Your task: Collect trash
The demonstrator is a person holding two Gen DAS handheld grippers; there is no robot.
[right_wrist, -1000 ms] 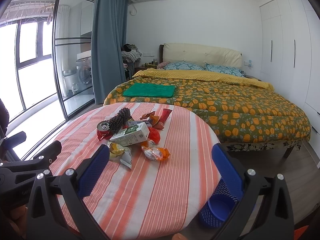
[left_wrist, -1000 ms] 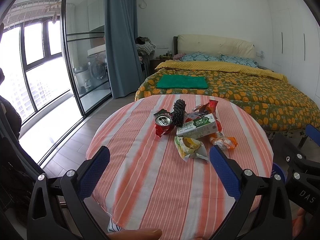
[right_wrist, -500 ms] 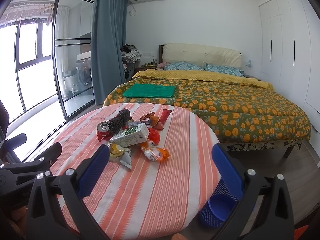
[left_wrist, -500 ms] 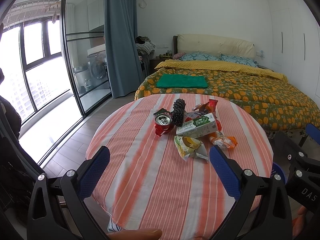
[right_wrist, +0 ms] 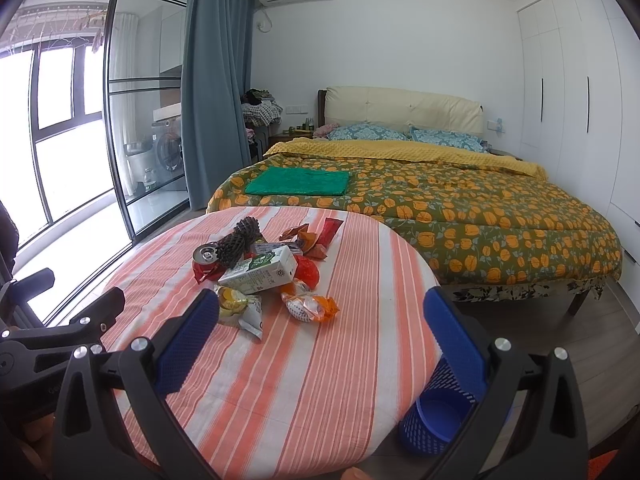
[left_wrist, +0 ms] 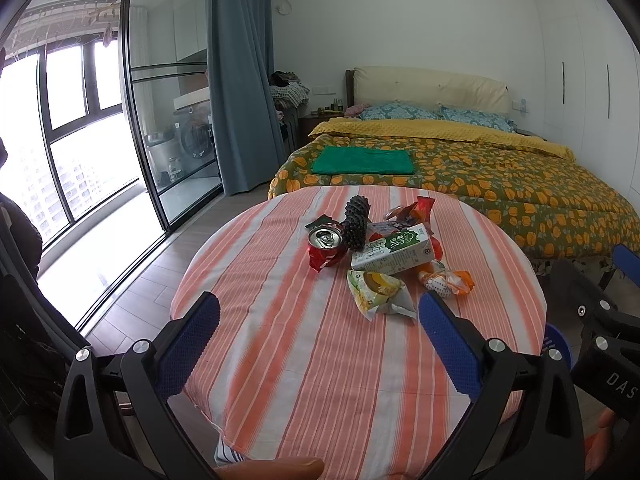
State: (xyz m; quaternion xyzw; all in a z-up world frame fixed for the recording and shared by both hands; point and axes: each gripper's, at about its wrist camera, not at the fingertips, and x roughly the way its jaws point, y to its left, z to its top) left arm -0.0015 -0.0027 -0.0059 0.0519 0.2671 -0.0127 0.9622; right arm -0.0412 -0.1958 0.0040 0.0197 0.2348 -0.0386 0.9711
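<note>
A pile of trash lies mid-table on a round striped tablecloth point(left_wrist: 304, 352): a crushed red can point(left_wrist: 325, 245), a black foam net point(left_wrist: 355, 220), a green-white milk carton point(left_wrist: 394, 253), a yellow-green snack bag point(left_wrist: 378, 291), an orange-white wrapper point(left_wrist: 446, 283) and red wrappers point(left_wrist: 416, 210). My left gripper point(left_wrist: 318, 322) is open and empty, held over the near side of the table. My right gripper point(right_wrist: 320, 322) is open and empty, near the carton point(right_wrist: 260, 270) and the orange wrapper point(right_wrist: 310, 306). A blue mesh bin point(right_wrist: 436, 416) stands on the floor by the table's right edge.
A bed point(right_wrist: 440, 204) with an orange-flowered cover and a folded green towel point(right_wrist: 298, 183) stands behind the table. Glass sliding doors point(left_wrist: 160, 120) and a blue curtain point(left_wrist: 240, 80) are at the left. White wardrobes point(right_wrist: 576, 80) line the right wall.
</note>
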